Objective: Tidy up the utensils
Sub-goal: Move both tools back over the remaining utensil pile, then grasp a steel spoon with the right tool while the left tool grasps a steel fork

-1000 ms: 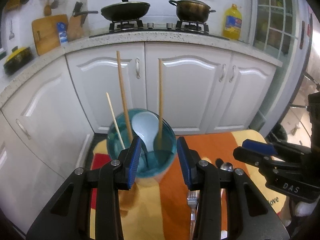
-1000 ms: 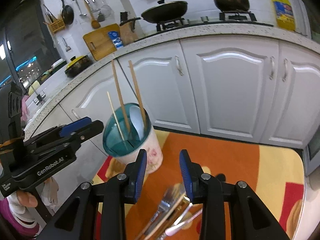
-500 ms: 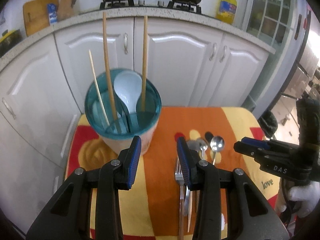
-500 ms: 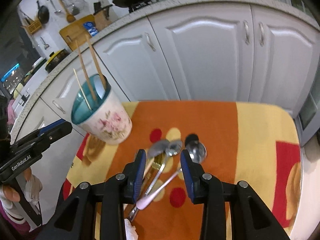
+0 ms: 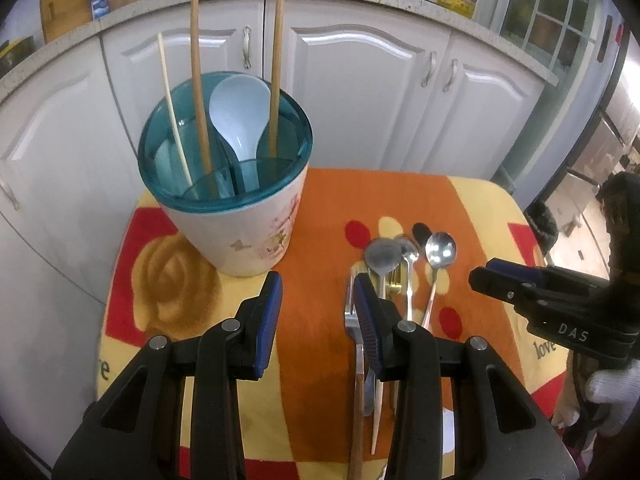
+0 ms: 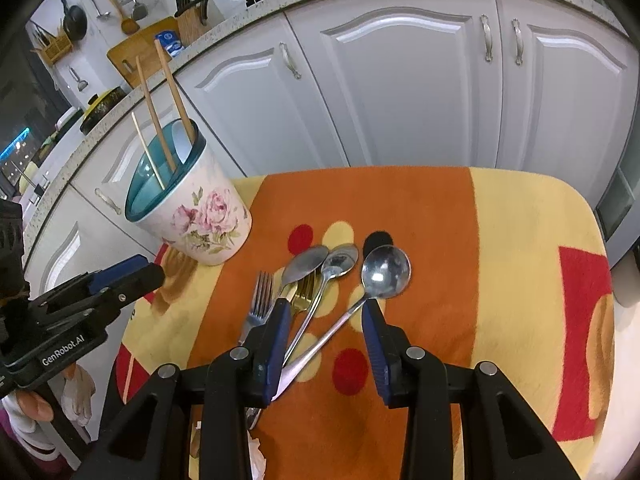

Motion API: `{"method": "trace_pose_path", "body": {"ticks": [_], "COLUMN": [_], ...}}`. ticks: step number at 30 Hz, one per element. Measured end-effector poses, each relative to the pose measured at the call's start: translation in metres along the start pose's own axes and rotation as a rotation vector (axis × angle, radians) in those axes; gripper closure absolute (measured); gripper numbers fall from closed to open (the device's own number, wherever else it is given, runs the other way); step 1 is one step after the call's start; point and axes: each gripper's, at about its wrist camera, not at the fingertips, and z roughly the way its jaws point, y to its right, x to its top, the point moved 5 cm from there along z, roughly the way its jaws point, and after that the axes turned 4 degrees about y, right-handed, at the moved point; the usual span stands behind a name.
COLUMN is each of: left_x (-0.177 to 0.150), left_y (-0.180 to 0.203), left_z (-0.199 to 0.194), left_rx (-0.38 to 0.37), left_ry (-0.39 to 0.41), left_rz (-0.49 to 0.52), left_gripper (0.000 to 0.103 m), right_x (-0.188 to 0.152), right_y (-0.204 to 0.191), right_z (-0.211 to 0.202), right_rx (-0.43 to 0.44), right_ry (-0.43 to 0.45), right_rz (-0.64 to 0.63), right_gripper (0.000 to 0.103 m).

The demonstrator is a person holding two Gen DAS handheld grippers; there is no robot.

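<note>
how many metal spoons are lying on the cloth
3, side by side: the dull grey spoon on the left, the shiny middle spoon, and the big round spoon on the right. Handles overlap the forks, so another could be hidden.

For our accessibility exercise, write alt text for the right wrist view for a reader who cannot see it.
The open right gripper hovers above loose spoons and forks lying on an orange and yellow cloth. To their left stands a floral holder with chopsticks, the left gripper beside it and white cabinets behind.

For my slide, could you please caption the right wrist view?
Open right gripper above spoons and forks on a colourful cloth, floral utensil holder behind.
</note>
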Motion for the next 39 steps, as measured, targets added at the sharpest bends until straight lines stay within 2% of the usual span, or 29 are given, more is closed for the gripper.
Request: {"method": "trace_pose_path", "body": {"ticks": [7,13,17,20,25,33,39], "left_x": [-0.005,-0.009,-0.016,-0.023,-0.029,-0.027,-0.027], "left_y": [0.003,0.003,-0.002,-0.005,-0.005,0.0,0.005], "left_z": [0.004,0.011,0.02,0.03,0.046,0.067,0.083], "left_rx": [0.003,-0.03,-0.071,-0.14,-0.18,-0.21,-0.202], "left_ry": [-0.008,-0.028,-0.063,-0.095,-0.127,-0.133,-0.142], "left_rz": [0.0,-0.023,-0.062,-0.106,-0.138,-0.126,-0.114], "left_gripper": [0.067,0.067,0.067,0.067,0.067,0.067,0.067], "right_x": [-0.003,-0.004,-0.008,-0.011,-0.011,-0.001,0.009], "right_y": [0.002,0.005,0.012,0.018,0.03,0.052,0.06], "right_z": [0.002,0.004,0.011,0.017,0.026,0.041,0.055], "right_rx": [0.002,0.001,-0.006,-0.01,0.003,0.011,0.07], "right_ry": [-0.007,-0.012,-0.027,-0.037,-0.033,-0.012,0.0], "right_rz": [0.017,0.022,0.04,0.053,0.077,0.059,0.07], "right_gripper": [0.066,0.065,0.065,0.065,0.065,0.065,0.065]}}
